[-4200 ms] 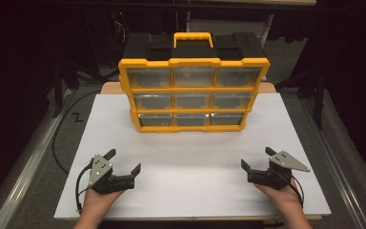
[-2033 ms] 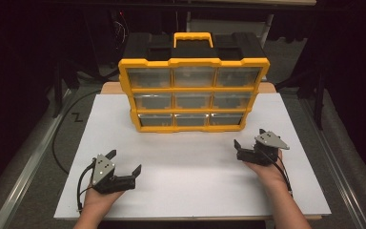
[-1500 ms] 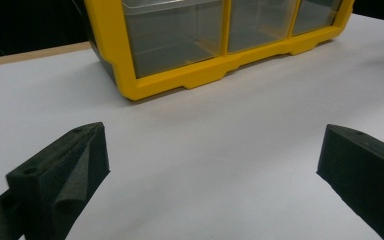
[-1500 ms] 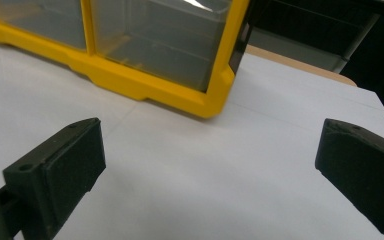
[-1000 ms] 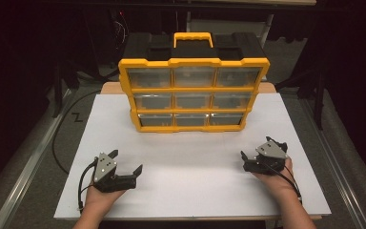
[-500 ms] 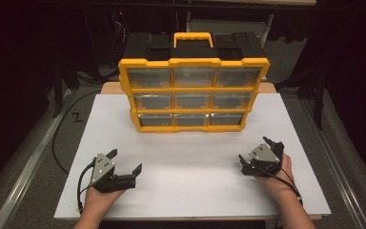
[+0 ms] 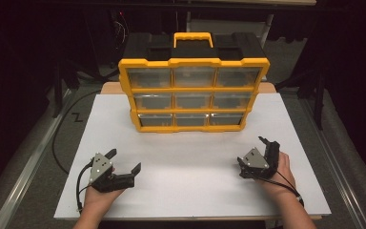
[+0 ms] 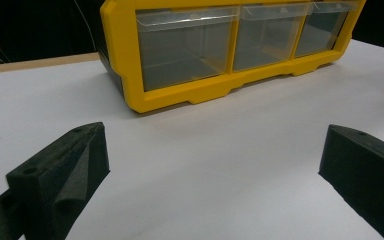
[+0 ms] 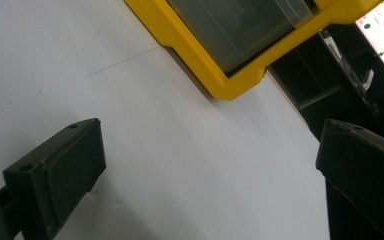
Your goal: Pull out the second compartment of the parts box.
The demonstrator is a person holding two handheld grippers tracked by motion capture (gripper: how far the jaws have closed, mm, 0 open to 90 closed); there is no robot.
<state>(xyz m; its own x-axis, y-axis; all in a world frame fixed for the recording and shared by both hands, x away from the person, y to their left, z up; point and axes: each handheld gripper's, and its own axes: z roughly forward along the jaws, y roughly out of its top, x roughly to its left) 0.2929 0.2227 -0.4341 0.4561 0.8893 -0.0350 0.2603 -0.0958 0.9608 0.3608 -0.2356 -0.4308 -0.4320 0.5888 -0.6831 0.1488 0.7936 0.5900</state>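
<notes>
High view shows a yellow-framed plastic drawer cabinet (image 7: pixel 193 89) with nine clear drawers and a black body standing upright at twelve o'clock on the white-topped table (image 7: pixel 190 191). The left hand-held gripper (image 7: pixel 124 164) rests at seven o'clock and the right hand-held gripper (image 7: pixel 257 155) at four o'clock, both well apart from the cabinet, both with jaws spread wide and holding nothing.

Left gripper view looks straight at the bottom row of clear drawers (image 8: pixel 185 50); right gripper view is rolled, catching only the cabinet's lower corner (image 9: pixel 230 85). The step in hand seems to be the approach to a drawer. To do it well, the chosen gripper should level out, line up square with one drawer's front lip, and close on that lip alone rather than on the yellow frame; the other could steady the cabinet so it does not slide.

The table surface is plain, matte and bare apart from the cabinet. Around it the room is dark, with cables (image 7: pixel 62 138) on the floor at nine o'clock.
</notes>
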